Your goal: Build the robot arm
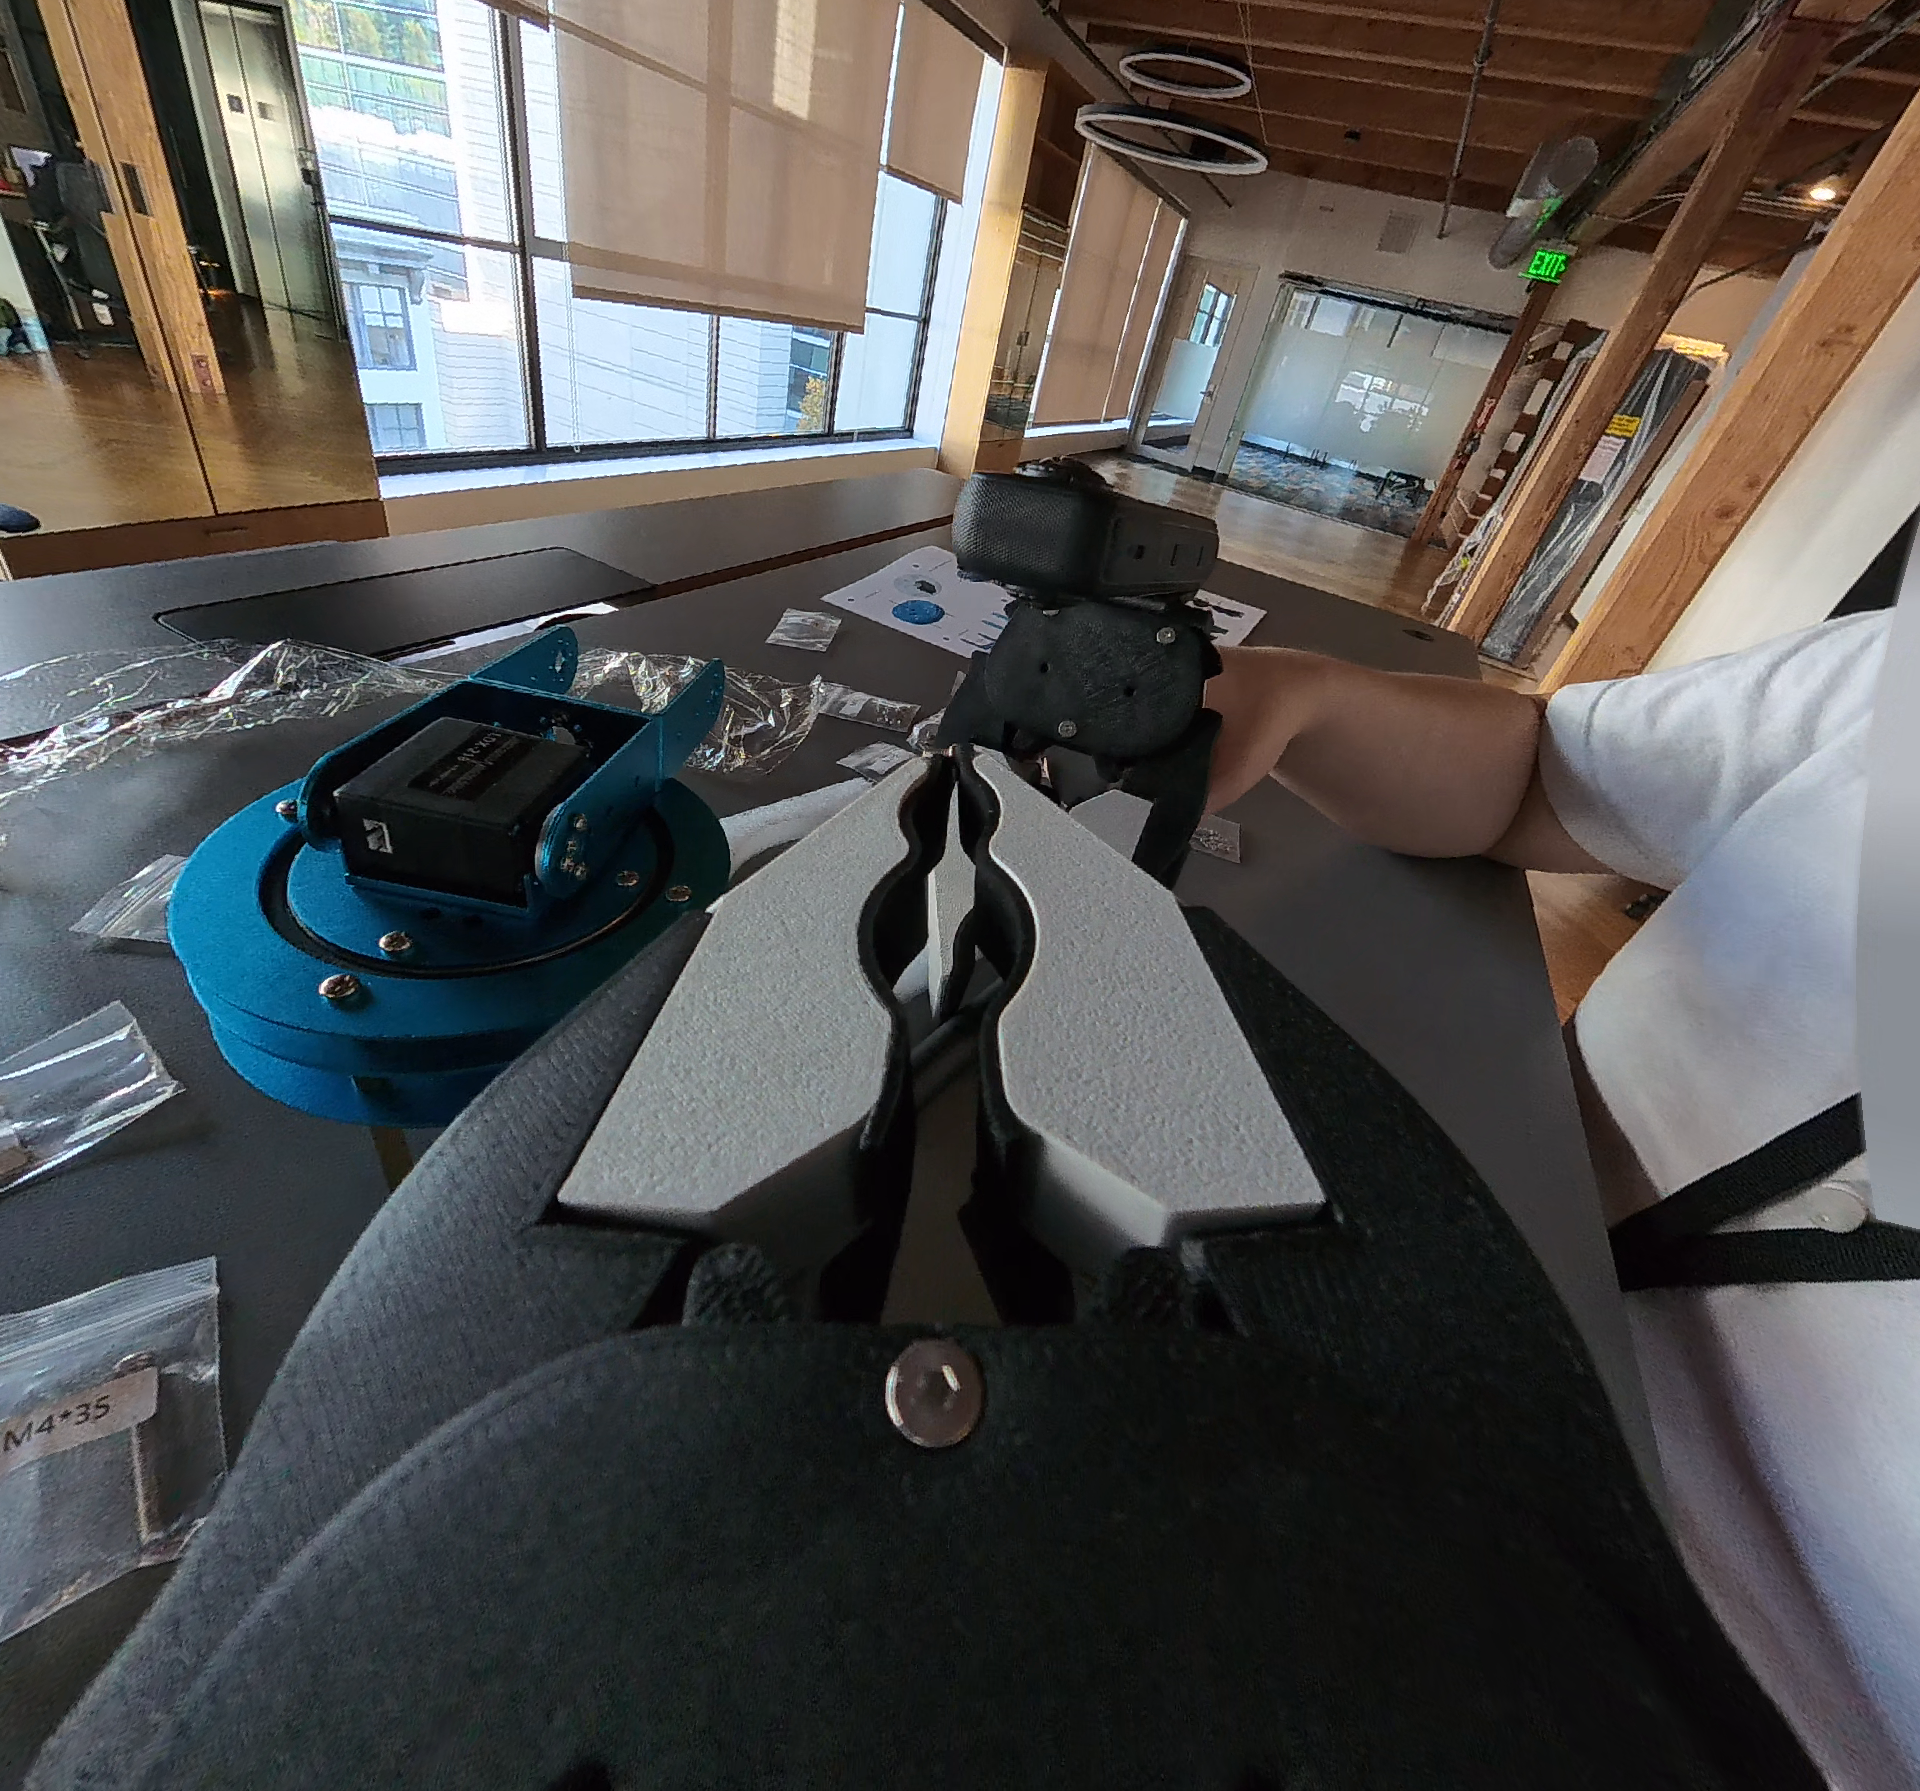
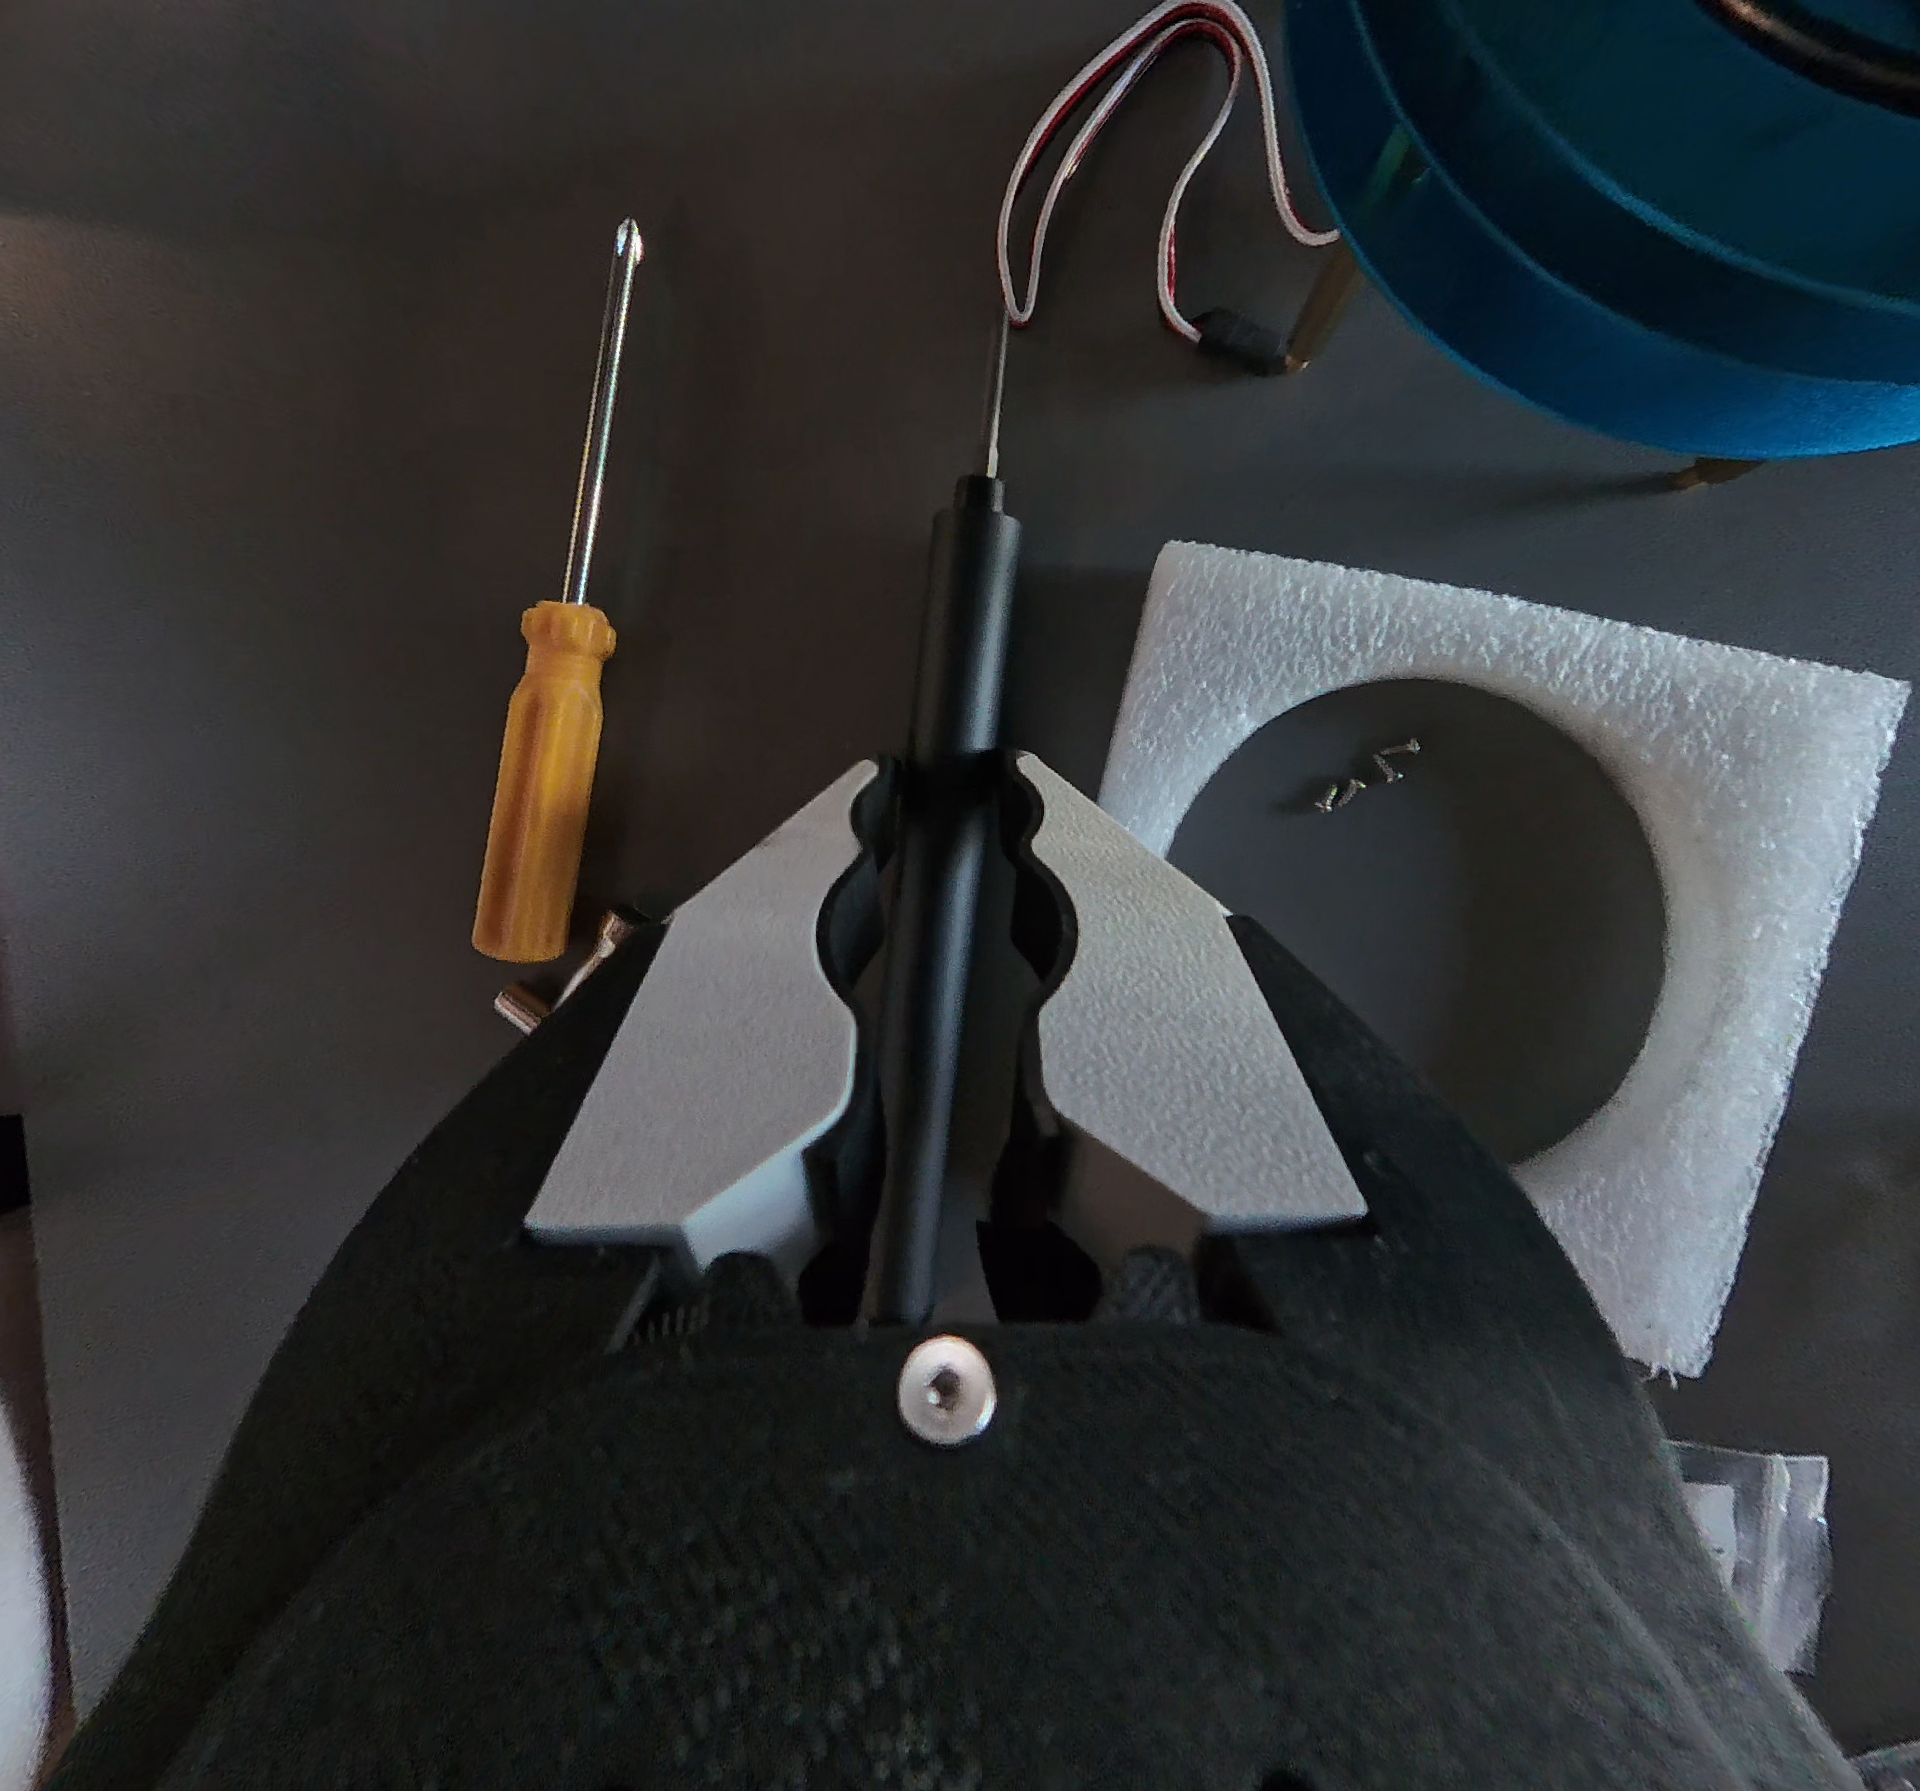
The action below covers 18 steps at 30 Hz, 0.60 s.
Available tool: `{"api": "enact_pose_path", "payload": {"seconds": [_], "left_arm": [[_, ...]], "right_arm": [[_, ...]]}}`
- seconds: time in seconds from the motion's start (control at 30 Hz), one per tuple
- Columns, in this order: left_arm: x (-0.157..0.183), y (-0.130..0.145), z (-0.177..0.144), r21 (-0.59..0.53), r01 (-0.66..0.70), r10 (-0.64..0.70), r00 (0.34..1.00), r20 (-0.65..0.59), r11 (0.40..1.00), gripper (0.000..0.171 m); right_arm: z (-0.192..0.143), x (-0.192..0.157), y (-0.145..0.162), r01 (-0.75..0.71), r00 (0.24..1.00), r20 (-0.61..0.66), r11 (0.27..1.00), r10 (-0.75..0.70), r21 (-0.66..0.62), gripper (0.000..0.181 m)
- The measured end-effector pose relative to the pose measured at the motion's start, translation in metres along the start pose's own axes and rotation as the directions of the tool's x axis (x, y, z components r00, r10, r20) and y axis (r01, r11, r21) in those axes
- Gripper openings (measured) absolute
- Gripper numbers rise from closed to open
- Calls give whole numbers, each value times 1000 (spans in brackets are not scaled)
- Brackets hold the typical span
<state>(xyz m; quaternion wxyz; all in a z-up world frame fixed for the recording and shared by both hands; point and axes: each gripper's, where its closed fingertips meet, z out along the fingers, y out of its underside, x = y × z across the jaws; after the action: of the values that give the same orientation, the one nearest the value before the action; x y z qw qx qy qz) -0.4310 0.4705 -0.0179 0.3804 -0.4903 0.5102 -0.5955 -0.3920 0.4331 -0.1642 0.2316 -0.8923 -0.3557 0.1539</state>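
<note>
My left gripper [image 1: 951, 762] is shut, its grey fingertips pressed together above the dark table [image 1: 1351, 962]. A small shiny bit shows at the tips; I cannot tell what it is. A blue round base [image 1: 447, 920] with a blue bracket and a black servo [image 1: 447, 806] stands to its left. My right gripper [image 2: 951, 770] is shut on a black precision screwdriver [image 2: 961, 661] that points down at the table near a red-and-white cable [image 2: 1143, 131]. The right gripper also shows in the left wrist view [image 1: 1091, 692], just beyond my left fingertips.
A yellow-handled screwdriver [image 2: 545, 785] lies left of the right gripper, with small bolts [image 2: 582, 962] by its handle. A white foam square [image 2: 1714, 806] with a round hole holds small screws [image 2: 1366, 775]. Small parts bags [image 1: 94, 1429], crumpled plastic wrap [image 1: 156, 692], a printed sheet [image 1: 914, 598] and a person's forearm [image 1: 1382, 754] are around. Spacing between my two grippers at the tips: around 15 centimetres.
</note>
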Motion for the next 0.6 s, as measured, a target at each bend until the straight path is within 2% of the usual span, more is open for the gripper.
{"api": "enact_pose_path", "payload": {"seconds": [0.33,0.5,0.6], "left_arm": [[-2,5,1,-33,-31,32,999,17,999,0],[-5,15,2,-104,-125,132,990,57,987,0],[-13,27,3,-177,-183,204,973,106,967,0]], "right_arm": [[1,0,1,6,1000,-7,1000,-6,-7,19],[1,0,0,41,998,-57,999,-41,-5,17],[0,-3,1,-28,1000,-8,999,28,18,17]]}}
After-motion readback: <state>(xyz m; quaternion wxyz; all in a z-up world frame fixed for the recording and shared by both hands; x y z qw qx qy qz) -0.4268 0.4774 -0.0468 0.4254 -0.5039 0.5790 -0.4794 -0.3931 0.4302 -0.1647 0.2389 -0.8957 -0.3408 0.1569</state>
